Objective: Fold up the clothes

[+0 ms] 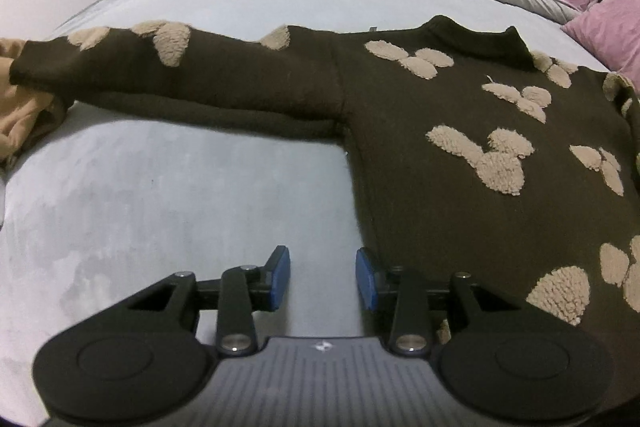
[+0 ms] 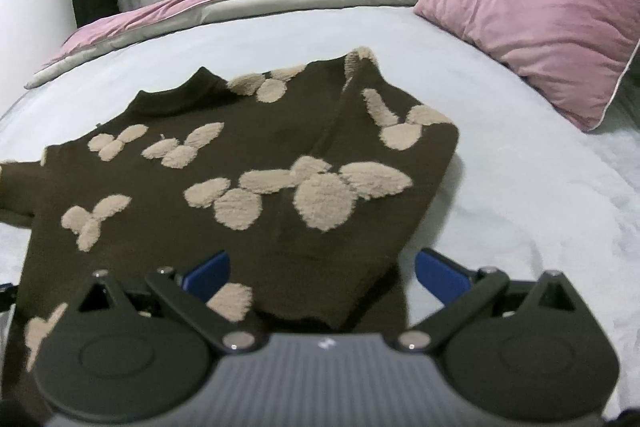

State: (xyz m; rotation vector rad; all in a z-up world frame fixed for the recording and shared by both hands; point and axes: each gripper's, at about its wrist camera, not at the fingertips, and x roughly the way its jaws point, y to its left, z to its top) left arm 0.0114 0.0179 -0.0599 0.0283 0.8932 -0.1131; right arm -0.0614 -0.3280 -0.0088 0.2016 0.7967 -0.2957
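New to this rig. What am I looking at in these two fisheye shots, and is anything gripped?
No robot arm: a person carries a two-finger gripper in each hand, each with a camera looking along its blue-padded fingers. One picture is the left gripper, over the bed sheet beside the sweater's edge, jaws apart and empty. The other is the right gripper, jaws wide open over the sweater's hem, not pressing it. A brown sweater with tan fleece patches lies flat: one sleeve spread out, the other side already folded in. A pink pillow sits behind.
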